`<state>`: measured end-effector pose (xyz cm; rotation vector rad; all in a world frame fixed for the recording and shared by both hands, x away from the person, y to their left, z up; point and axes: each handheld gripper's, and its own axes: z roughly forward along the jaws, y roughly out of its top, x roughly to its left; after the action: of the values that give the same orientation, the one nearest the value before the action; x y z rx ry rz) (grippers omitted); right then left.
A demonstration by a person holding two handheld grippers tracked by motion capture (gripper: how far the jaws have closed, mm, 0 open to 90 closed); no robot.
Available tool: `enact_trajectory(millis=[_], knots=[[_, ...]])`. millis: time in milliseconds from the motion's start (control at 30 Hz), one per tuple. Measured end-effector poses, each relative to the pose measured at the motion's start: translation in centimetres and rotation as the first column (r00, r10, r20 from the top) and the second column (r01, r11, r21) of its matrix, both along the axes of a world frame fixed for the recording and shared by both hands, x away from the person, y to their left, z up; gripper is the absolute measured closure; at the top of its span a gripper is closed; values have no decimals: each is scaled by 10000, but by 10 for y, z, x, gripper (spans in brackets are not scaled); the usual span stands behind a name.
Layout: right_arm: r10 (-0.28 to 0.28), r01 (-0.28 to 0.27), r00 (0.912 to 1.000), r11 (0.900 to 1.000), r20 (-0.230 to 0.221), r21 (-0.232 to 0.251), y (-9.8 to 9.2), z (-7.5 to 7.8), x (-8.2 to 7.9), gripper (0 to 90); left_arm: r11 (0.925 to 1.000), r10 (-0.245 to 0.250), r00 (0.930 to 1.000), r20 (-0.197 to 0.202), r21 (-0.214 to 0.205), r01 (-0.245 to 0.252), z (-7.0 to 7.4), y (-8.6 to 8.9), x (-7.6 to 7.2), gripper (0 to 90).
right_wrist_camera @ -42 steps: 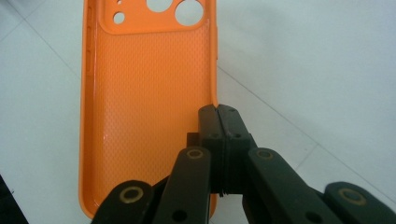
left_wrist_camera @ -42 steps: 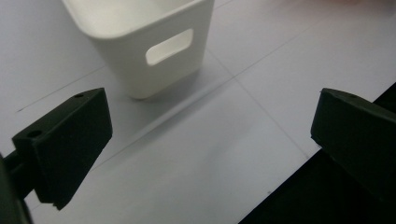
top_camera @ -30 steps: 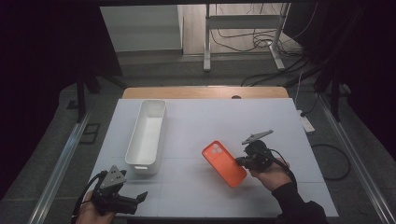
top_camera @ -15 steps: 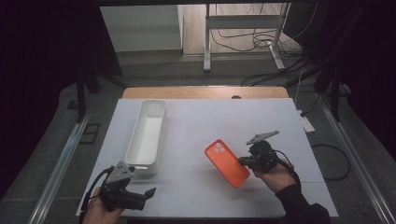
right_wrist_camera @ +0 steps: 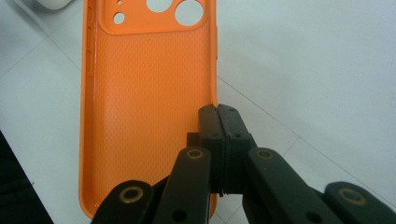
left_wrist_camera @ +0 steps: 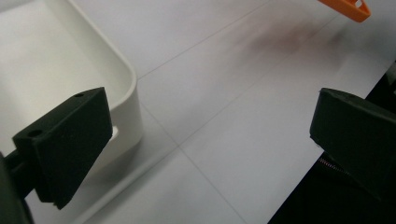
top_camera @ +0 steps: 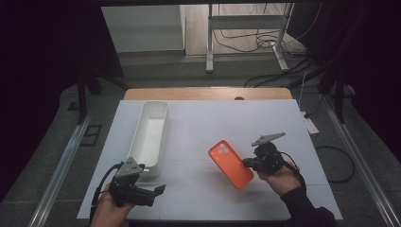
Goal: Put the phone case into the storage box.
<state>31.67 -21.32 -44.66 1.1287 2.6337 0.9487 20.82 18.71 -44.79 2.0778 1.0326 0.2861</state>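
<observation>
The right gripper [top_camera: 249,162], at lower right of the high view, has its two black jaws pinched together on the long side wall of the orange, textured soft-plastic phone case [top_camera: 231,163], which lies slanted at the centre-right of the white bench [top_camera: 265,118] with its camera cut-outs toward the upper left of the frame. In the right gripper view the pads [right_wrist_camera: 219,122] meet on the thin raised rim of the case [right_wrist_camera: 149,93], whose open inner face turns up toward the camera; an edge grip is the likely choice because the shell is too broad and too flat to be spanned across its back, while the rim offers a narrow lip that two closed jaws can clamp. The soft shadow under the case in the left gripper view suggests that it is borne a little above the bench rather than resting flat, though this cannot be settled from the frames. The left gripper [top_camera: 158,190], at lower left of the high view, stands with its jaws wide apart and nothing between them, just beside the near end of the long white rectangular plastic tray [top_camera: 142,156]. In the left gripper view the rounded tray corner [left_wrist_camera: 133,100] sits beside the left jaw and the far tip of the orange case [left_wrist_camera: 346,7] shows at upper right. This posture is judged a readiness to steady the tray or to receive the case.
</observation>
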Motion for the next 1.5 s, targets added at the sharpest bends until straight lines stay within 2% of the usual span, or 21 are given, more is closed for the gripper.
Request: enact_trajectory(millis=[233, 633, 733, 1033, 1367, 1500], knots=[[2, -3, 10000, 10000, 94, 61, 0, 1, 0, 892, 9992, -359, 9993, -39, -155, 359, 2, -11, 10, 0], [-127, 122, 9994, 9998, 309, 163, 2, 4, -1, 892, 9967, -573, 9981, -203, -589, 560, 6, -23, 27, 0], [-121, 116, 9993, 9998, 341, 147, 2, 4, -1, 892, 9964, -632, 9978, -215, -587, 618, 6, -26, 30, 0], [-133, 118, 9986, 9995, 503, 286, 5, 5, -3, 892, 9944, -810, 9958, -420, -708, 779, 4, -34, 40, 0], [-138, 108, 9976, 9989, 674, 447, 7, 6, -4, 892, 9909, -941, 9937, -615, -1023, 875, 4, -38, 48, 0], [-120, 87, 9974, 9988, 710, 472, 9, 7, -5, 892, 9885, -1006, 9915, -823, -1214, 902, 3, -41, 53, 0]])
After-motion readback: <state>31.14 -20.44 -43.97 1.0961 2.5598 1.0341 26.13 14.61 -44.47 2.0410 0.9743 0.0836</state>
